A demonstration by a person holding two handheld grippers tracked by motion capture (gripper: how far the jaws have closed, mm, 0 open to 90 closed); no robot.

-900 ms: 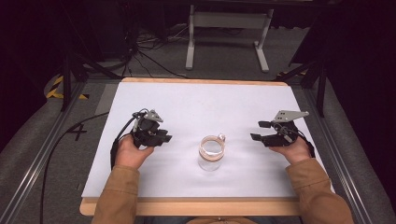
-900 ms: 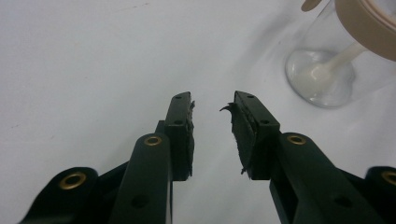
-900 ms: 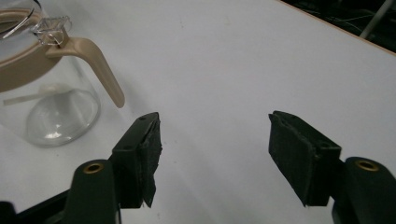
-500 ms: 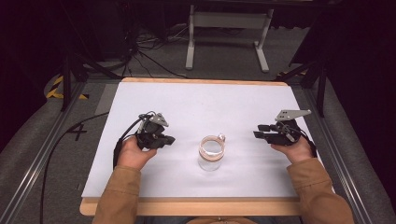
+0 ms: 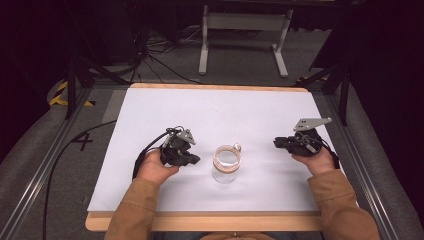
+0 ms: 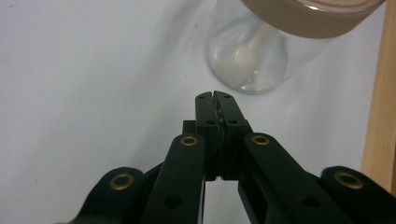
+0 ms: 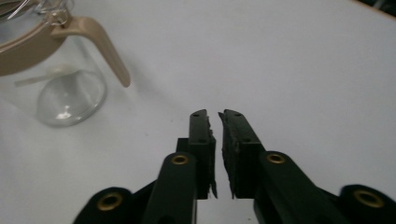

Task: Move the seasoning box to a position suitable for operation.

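Since the earlier frames, the left gripper [image 5: 194,159] had slid rightward across the table toward the glass jar [image 5: 226,164], while the right gripper [image 5: 278,143] had kept roughly its place at the right side. In the left gripper view, the left gripper [image 6: 215,95] had its jaws pressed together with nothing between them, their tips pointing at the rounded base of the glass jar [image 6: 250,60] just ahead, near it but not touching. In the right gripper view, the right gripper [image 7: 213,114] showed its jaws almost together, a narrow slit left between them and nothing held; the glass jar [image 7: 60,79] stood off to the upper left, well apart, its tan lid band and tan handle tab hanging down the near side beside a wire clasp [image 7: 56,14]. From the high view, the jar stood upright between the two grippers on the white table surface [image 5: 220,115], nearer the left one, its tan-rimmed top facing up. Each gripper was held by a hand with a tan sleeve [image 5: 135,210] entering from the bottom edge, and a wooden edge [image 5: 210,221] framed the white surface.
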